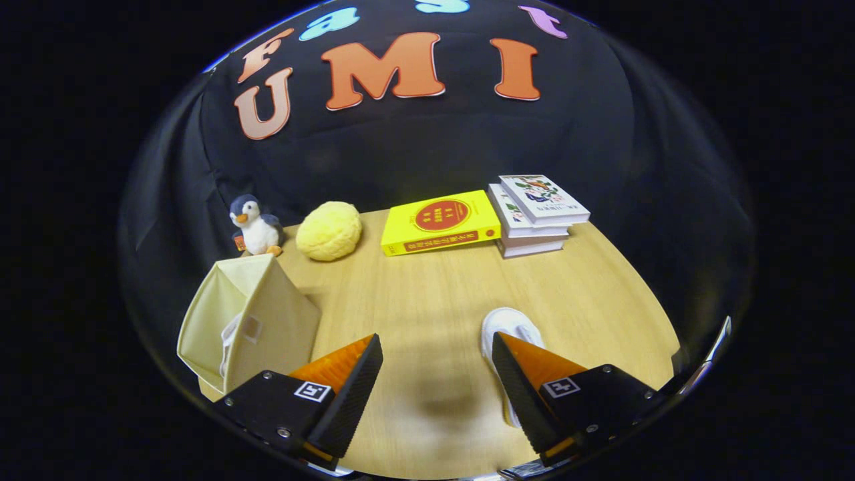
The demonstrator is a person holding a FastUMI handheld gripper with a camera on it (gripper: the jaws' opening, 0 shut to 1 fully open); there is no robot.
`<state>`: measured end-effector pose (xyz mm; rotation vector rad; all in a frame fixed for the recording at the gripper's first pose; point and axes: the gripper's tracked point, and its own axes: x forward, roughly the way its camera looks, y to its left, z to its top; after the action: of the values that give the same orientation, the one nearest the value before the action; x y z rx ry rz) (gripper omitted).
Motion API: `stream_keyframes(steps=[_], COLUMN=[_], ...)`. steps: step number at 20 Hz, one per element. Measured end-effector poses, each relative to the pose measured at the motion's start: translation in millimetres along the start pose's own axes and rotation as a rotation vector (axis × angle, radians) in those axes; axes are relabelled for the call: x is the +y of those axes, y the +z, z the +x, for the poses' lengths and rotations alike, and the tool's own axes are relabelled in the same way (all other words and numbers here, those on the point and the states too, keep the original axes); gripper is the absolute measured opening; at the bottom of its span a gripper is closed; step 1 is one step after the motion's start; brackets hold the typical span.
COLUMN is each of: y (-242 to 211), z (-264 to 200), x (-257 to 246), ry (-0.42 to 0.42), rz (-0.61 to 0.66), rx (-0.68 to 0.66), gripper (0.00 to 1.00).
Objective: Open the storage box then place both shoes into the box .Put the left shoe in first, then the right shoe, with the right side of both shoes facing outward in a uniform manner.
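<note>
The pale cream storage box (257, 314) stands on the wooden table (427, 287) to the left of my left finger, its open side turned toward me. Something white, apparently a shoe (230, 341), shows inside the opening. A second white shoe (509, 326) lies on the table by my right finger, which hides most of it; its toe points away from me. My gripper (437, 354) hovers above the table, open wide, with bare tabletop between the fingers.
Along the back of the table sit a penguin plush (255, 226), a yellow plush ball (329, 230), a yellow book (439, 222) and a stack of white books (538, 214). The table's rounded edge runs close on the right.
</note>
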<state>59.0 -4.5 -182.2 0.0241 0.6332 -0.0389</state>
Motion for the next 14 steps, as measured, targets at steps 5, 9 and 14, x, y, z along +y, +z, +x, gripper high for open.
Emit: stream_keyframes(steps=[5,9,14], y=[-24,-46,-76], z=[8,13,21], x=[-60,-90,-115], ry=[-0.050,-0.064,-0.083], rz=[-0.007,-0.019,-0.018], rx=[0.026,0.057,0.110], gripper=[0.99,0.99,0.99])
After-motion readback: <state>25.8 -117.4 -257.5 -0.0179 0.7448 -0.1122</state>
